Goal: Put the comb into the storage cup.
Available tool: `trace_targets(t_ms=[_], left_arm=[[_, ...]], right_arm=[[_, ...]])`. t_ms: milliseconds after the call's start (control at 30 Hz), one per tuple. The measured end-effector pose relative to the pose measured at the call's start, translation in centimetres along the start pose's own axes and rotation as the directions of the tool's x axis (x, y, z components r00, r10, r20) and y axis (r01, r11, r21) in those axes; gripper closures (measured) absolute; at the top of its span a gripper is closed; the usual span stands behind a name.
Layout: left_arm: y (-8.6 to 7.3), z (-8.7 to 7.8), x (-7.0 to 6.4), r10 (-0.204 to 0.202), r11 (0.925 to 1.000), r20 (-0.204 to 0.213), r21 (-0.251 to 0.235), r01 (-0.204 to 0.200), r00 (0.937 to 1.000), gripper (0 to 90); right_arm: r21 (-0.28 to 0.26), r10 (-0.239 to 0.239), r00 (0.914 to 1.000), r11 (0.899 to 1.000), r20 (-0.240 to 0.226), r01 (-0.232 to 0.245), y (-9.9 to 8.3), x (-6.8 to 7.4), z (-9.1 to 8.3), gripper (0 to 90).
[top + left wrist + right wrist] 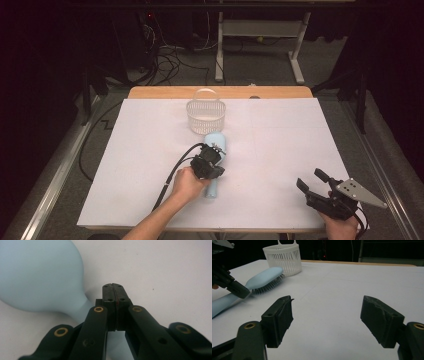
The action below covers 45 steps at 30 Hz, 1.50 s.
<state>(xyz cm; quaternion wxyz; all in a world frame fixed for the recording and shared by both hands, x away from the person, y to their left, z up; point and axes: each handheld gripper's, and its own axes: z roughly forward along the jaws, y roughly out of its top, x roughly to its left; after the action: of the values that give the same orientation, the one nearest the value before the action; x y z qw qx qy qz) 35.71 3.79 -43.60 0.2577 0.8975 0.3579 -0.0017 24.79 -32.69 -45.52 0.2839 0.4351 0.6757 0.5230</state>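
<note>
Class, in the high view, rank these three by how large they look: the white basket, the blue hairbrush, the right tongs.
1. Blue hairbrush, longest, though partly covered.
2. Right tongs, nearer the camera, so unsure.
3. White basket, similar in spread.

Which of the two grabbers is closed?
The left gripper, over the blue hairbrush: its jaws are pressed together. The right gripper gapes wide open.

Both grippers black w/ brass rivets, block jaws (red line betw. left's); right gripper (311, 186) has grey plate.

Dark room, grey floor (250, 65), cables (167, 60), white desk legs (295, 55).
</note>
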Motion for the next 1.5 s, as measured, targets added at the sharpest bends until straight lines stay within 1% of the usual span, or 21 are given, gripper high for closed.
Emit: trace_targets(t_ms=[100,267,467,633,900,1100,1500], left_arm=[[-0.5,-0.3,0.0,0.000,1.0000,-0.002,0.001,0.000,1.0000,88.2],[-1.4,-0.8,0.0,-0.003,1.0000,-0.016,0.001,0.003,0.9999,88.2],[-2.7,-1.4,0.3,-0.007,0.9999,-0.039,0.008,0.007,0.9992,88.2],[-3.4,-1.6,0.6,-0.018,0.9998,-0.056,0.007,0.019,0.9983,88.2],[-3.9,-2.0,1.1,-0.031,0.9995,-0.075,-0.002,0.031,0.9967,88.2],[-4.1,-2.1,1.2,-0.031,0.9995,-0.095,-0.002,0.031,0.9950,88.2],[-4.8,-2.5,1.6,-0.039,0.9992,-0.113,-0.002,0.039,0.9929,88.2]], right_arm=[[0.001,0.000,1.0000,1.000,0.000,0.000,0.0,0.0,0.0,26.4],[-0.001,0.001,1.0000,1.000,0.000,-0.001,0.0,0.0,0.0,26.4],[0.000,-0.001,1.0000,1.000,-0.001,0.001,0.0,0.0,0.0,26.4],[0.000,0.000,1.0000,1.000,0.000,0.000,0.0,0.0,0.0,26.4],[0.000,-0.001,1.0000,1.000,0.001,0.001,0.0,0.1,0.0,26.4],[-0.001,0.000,1.0000,1.000,0.000,0.000,0.0,0.1,0.0,26.4],[-0.001,0.000,1.0000,1.000,-0.001,0.000,0.0,0.1,0.0,26.4]])
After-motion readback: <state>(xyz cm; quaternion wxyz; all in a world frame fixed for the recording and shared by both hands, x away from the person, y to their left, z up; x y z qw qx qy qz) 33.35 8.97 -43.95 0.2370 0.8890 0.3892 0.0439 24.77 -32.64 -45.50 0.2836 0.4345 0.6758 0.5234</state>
